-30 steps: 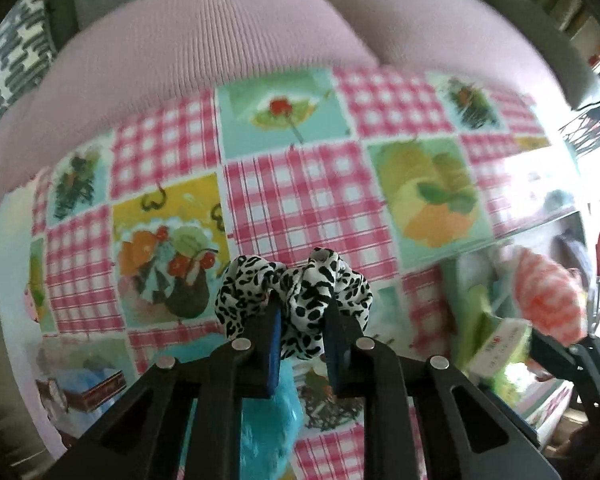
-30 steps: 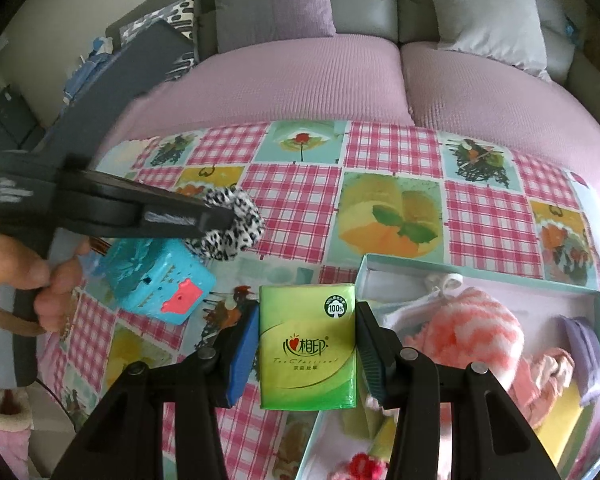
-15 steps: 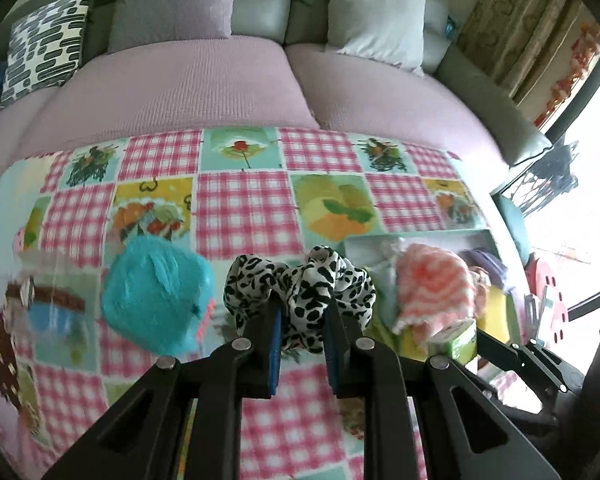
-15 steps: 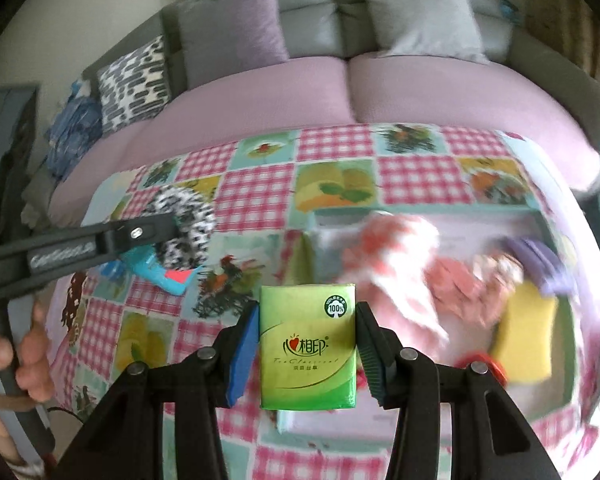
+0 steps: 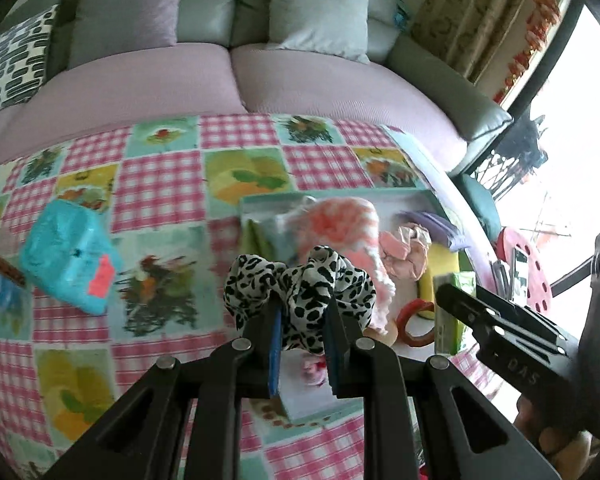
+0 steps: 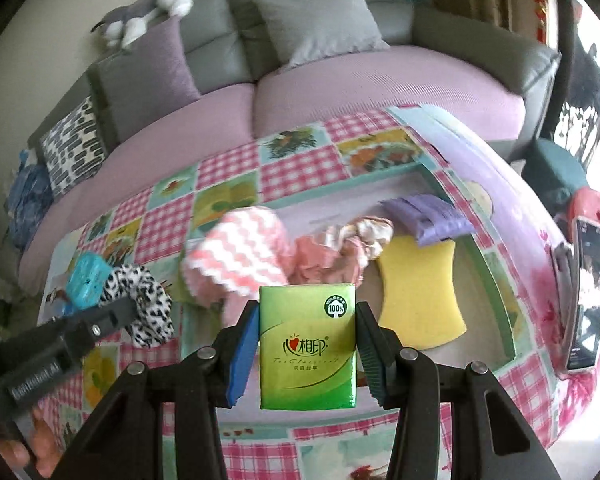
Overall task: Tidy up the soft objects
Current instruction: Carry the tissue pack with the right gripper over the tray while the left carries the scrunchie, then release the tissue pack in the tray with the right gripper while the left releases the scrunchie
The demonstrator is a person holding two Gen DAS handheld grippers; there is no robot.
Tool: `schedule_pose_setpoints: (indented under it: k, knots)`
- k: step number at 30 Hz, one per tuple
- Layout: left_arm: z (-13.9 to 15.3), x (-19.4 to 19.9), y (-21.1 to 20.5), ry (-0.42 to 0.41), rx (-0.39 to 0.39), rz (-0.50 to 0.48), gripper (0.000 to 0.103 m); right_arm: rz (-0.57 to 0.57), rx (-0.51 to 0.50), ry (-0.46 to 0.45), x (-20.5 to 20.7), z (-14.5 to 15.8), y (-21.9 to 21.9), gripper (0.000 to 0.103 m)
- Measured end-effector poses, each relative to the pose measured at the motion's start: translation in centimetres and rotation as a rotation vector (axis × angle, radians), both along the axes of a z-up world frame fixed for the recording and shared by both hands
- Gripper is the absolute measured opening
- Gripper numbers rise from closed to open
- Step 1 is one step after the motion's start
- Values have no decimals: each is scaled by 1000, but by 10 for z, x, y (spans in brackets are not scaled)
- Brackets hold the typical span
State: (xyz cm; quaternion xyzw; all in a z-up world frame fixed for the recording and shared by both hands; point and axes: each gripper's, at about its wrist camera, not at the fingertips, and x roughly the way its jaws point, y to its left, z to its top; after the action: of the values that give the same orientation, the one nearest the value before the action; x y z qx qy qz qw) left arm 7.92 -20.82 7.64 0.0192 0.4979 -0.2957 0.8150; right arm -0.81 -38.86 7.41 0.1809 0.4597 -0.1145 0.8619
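My left gripper (image 5: 302,312) is shut on a black-and-white leopard scrunchie (image 5: 300,288) and holds it above the near left part of the open box (image 5: 340,194). The scrunchie also shows in the right wrist view (image 6: 144,304). My right gripper (image 6: 307,320) is shut on a green tissue pack (image 6: 308,348) above the box's front edge; in the left wrist view the pack (image 5: 454,312) shows at the right. The box holds a pink zigzag cloth (image 6: 240,256), a yellow sponge (image 6: 418,300), a purple pack (image 6: 424,216), a pink crumpled cloth (image 6: 340,248) and a red ring (image 5: 416,320).
A turquoise gift box (image 5: 70,260) lies on the checked tablecloth (image 5: 160,184) left of the open box. The box lid (image 6: 480,168) stands to the right. A purple sofa (image 5: 236,80) with cushions is behind. A phone (image 6: 584,296) lies on a red stool at the right.
Both grippers have moved right and up over the open box with their loads. The turquoise gift box now lies farther left in the left wrist view.
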Motion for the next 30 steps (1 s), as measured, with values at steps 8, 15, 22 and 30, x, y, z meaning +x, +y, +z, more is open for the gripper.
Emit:
schedule_pose_setpoints:
  k: [8, 15, 22, 30]
  knots:
    - [-33, 3, -20, 44, 38, -18, 19, 17, 28, -30, 21, -9, -7, 50]
    - [-63, 11, -30, 116, 36, -34, 19, 36, -5, 51, 43, -41, -2, 50]
    - [-79, 18, -36, 154, 39, -31, 20, 35, -4, 99, 49, -59, -3, 50]
    - [-76, 16, -34, 168, 31, -30, 27, 16, 8, 95, 47, -56, -7, 51]
